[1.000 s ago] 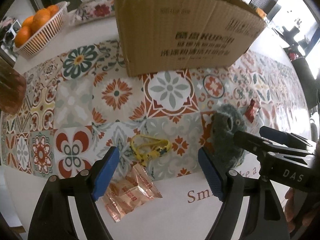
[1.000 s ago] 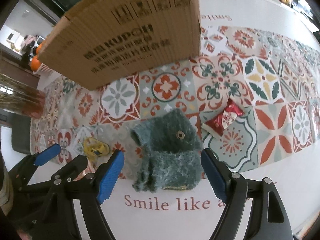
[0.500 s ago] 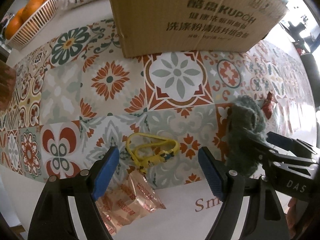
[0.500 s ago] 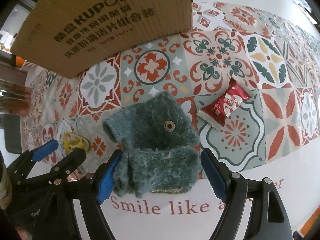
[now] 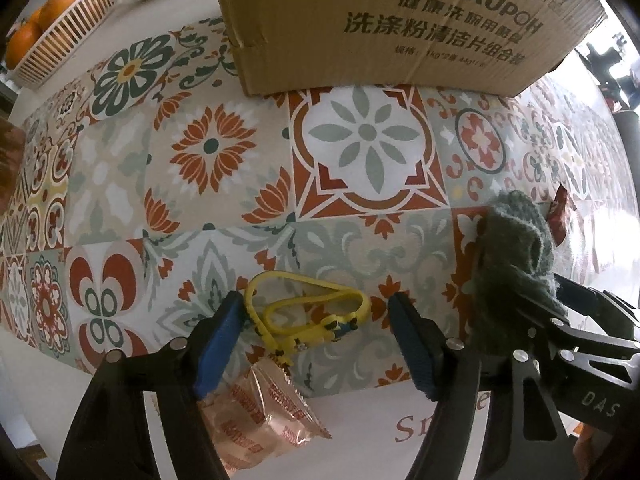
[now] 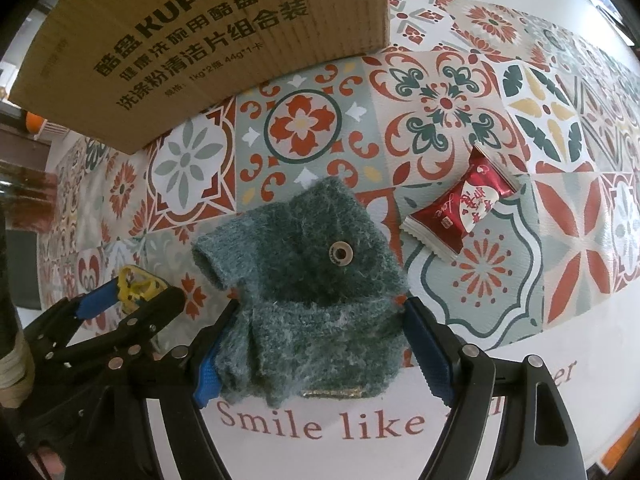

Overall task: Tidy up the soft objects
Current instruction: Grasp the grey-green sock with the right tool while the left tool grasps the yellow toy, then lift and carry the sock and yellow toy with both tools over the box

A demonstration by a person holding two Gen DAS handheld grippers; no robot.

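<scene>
A fuzzy dark-green knitted glove (image 6: 308, 280) with a round button lies on the patterned tablecloth. My right gripper (image 6: 320, 344) is open, its blue pads on either side of the glove's near end. The glove also shows in the left wrist view (image 5: 516, 256), with the right gripper's fingers around it. My left gripper (image 5: 316, 340) is open around a yellow rubber strap (image 5: 308, 316) that lies flat. A large cardboard box (image 5: 392, 20) stands just behind; it also shows in the right wrist view (image 6: 192, 36).
A clear snack packet (image 5: 256, 416) lies under my left gripper's left finger. A red candy wrapper (image 6: 460, 208) lies to the right of the glove. A white basket of oranges (image 5: 52, 32) stands at the far left. The tablecloth's white border with red lettering (image 6: 320, 424) runs along the near edge.
Both grippers have moved forward and down. The glove now sits between the right pads and the yellow strap between the left pads. The box looms closer.
</scene>
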